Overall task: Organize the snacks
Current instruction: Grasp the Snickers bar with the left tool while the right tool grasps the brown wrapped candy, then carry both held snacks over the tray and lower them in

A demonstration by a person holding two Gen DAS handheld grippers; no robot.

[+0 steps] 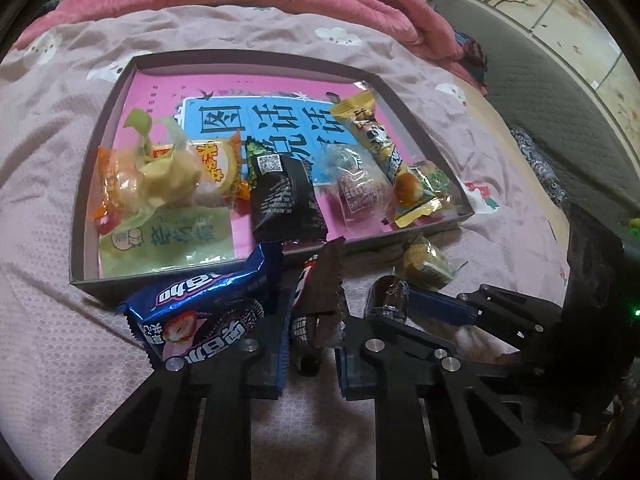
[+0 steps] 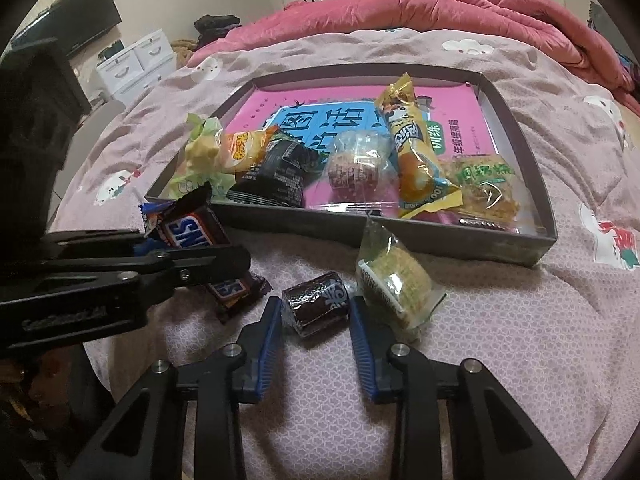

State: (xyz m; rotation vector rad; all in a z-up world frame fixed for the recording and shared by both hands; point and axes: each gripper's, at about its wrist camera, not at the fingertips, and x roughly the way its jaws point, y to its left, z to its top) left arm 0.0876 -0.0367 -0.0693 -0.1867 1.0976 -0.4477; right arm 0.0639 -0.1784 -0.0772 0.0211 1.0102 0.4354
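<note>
Blue pads of my right gripper (image 2: 316, 320) sit low centre in the right wrist view, either side of a small dark wrapped roll (image 2: 314, 304) on the bed cover (image 2: 520, 340); the left pad touches it, the right pad looks just off, so I judge the grip not yet made. Left gripper (image 1: 310, 354) is pressed together on a brown Snickers bar (image 1: 320, 300), low centre of the left wrist view, pinched at mid-length so it can go over the wall. Blue cookie pack (image 1: 204, 312) lies just left of that bar, leaning on the near wall of the grey tray (image 1: 100, 92), probably next in line. Green-and-clear noodle pack (image 2: 394, 288) lies right of the roll, outside the tray. Mid-frame, the tray already holds several snacks in a row along its near side, over a pink book (image 2: 452, 108).
</note>
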